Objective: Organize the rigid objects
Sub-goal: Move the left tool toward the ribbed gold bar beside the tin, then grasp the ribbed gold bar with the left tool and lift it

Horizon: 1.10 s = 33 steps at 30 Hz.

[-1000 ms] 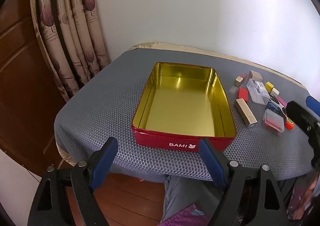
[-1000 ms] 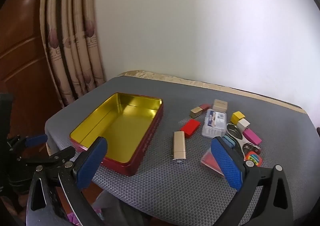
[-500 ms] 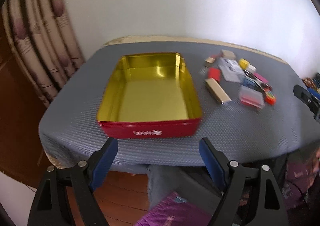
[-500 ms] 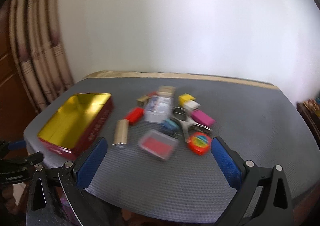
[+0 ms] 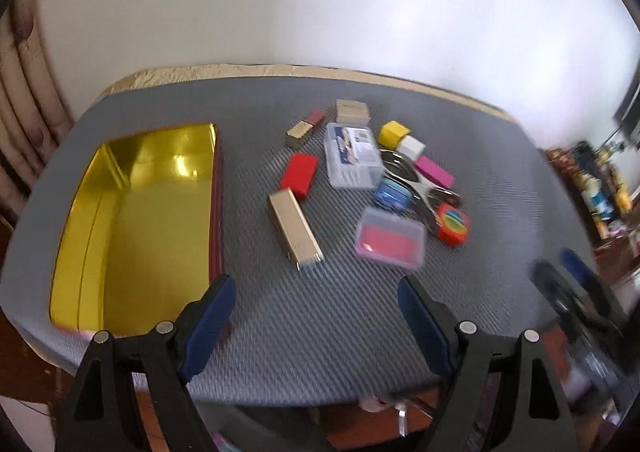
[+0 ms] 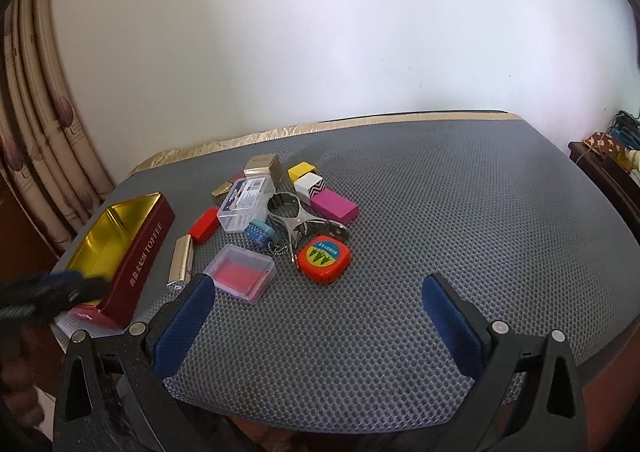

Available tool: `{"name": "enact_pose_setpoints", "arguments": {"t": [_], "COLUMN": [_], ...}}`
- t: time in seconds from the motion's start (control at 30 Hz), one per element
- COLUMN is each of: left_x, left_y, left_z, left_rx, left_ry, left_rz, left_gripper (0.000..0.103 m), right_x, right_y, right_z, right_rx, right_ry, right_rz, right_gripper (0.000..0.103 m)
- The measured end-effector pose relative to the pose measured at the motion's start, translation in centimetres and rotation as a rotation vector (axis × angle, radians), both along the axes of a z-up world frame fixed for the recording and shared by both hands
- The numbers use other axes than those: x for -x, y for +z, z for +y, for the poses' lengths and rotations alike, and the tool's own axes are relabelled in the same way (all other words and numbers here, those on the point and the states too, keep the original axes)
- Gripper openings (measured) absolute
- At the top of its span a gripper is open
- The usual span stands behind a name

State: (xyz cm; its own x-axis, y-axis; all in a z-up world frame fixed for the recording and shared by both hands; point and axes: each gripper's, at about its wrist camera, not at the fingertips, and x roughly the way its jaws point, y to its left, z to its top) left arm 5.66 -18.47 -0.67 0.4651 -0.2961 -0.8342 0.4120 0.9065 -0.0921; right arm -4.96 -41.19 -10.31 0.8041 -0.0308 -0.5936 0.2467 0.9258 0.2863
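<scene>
An open red tin (image 5: 136, 219) with a gold inside stands at the left of the grey mat; it also shows in the right wrist view (image 6: 140, 252). A cluster of small objects lies right of it: a gold bar (image 5: 295, 228), a red block (image 5: 299, 175), a clear case (image 5: 352, 154), a pink-filled clear box (image 6: 240, 268), an orange tape measure (image 6: 325, 259), a metal clip (image 6: 298, 220), a pink block (image 6: 334, 205). My left gripper (image 5: 316, 304) is open and empty at the near edge. My right gripper (image 6: 316, 302) is open and empty, just short of the tape measure.
Curtains (image 6: 36, 131) hang at the left and a white wall stands behind the table. A dark cabinet with clutter (image 6: 608, 155) stands at the far right. My right gripper also shows, blurred, at the right of the left wrist view (image 5: 576, 300).
Both grippers have swung to the right. The tin has slid leftward in both views and the cluster of small objects now sits in the middle. Both stay open.
</scene>
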Motion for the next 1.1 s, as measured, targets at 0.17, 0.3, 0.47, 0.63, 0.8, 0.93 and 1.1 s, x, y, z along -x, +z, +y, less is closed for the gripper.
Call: {"name": "enact_pose_setpoints", "arguments": {"t": [0.17,0.3,0.47,0.63,0.8,0.93,1.1], "left_x": [-4.6,-7.9,-9.9,-10.6,-11.2,-11.8,-11.5], "left_y": [-1.9,-3.3,-4.3,-5.5,-7.1,-8.8,-8.8], "left_z": [-1.5,-1.4,-2.3,-3.3,-3.5,-3.1,-2.9], "left_rx": [-0.021,0.016,-0.013,-0.062,-0.085,-0.069,-0.063], "left_ry": [0.033,0.075,0.102,0.104,0.117,0.125,0.115], "left_rz": [0.076,0.170,0.196,0.217,0.270,0.339,0.284], "left_gripper": [0.085,0.085,0.085,0.085,0.039,0.031,0.029], "right_x": [-0.2,-0.4,-0.5,-1.2,-1.5,-1.4,-1.4], "right_y": [-0.7,-1.5,-1.8,-2.4,-2.9,-3.1,-3.0], "right_z": [-1.7,-2.6,-3.2,-3.4,-3.7,-3.9,-3.6], "right_rx": [-0.054,-0.115,-0.146,-0.170,-0.198,-0.213,-0.200], "right_ry": [-0.011,-0.014,-0.013,-0.001,-0.007,-0.006,0.008], "right_rz": [0.009,0.022,0.022,0.043,0.053,0.055,0.055], "right_gripper": [0.103,0.103,0.103,0.103,0.103,0.103,0.103]}}
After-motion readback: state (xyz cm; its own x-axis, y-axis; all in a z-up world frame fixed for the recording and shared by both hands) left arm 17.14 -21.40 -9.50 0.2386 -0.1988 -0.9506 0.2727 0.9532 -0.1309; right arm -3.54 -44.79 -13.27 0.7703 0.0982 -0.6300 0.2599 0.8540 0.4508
